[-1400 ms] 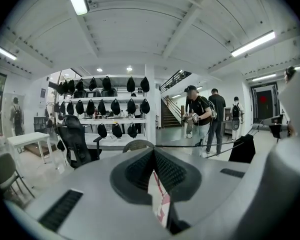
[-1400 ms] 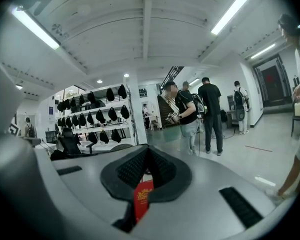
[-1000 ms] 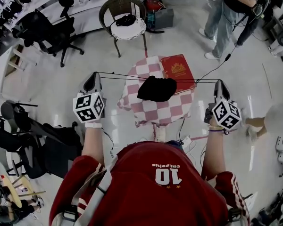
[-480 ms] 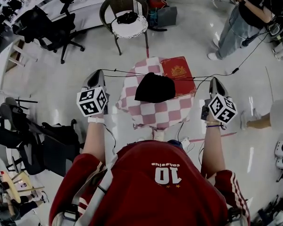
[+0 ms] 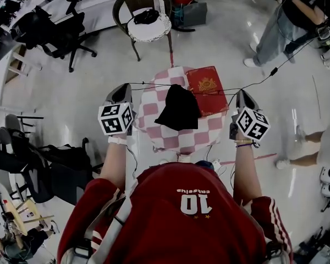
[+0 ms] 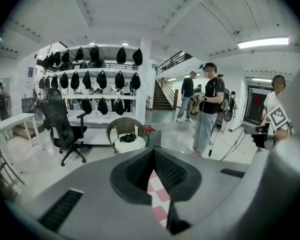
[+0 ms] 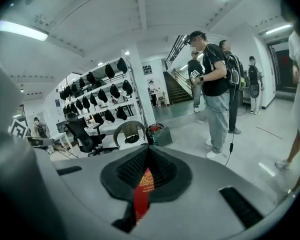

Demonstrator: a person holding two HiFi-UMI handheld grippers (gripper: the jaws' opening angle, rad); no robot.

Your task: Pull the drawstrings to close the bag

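Left hand-held gripper [image 5: 122, 88] and right hand-held gripper [image 5: 241, 94] pinch drawstrings [image 5: 148, 84]; red box [image 5: 206, 84] touches bag [image 5: 179, 109]

Red jersey [image 5: 170, 202] numbered 10, grey cube-topped left tongs [image 5: 124, 88] and right tongs [image 5: 241, 93].

Both tongs out front: my left gripper [image 5: 123, 88] and right gripper [image 5: 242, 94] each pinch the thin black drawstrings [image 5: 148, 84] of the floppy black cloth bag [image 5: 179, 109], which sits on the pink-and-white checkered tablecloth [image 5: 159, 136], right up against a flat red rectangular box [image 5: 207, 83].

The bag [image 5: 179, 109] hides the red box's [image 5: 209, 86] left edge, and the thin drawstrings' [image 5: 154, 84] ends cannot be made out.
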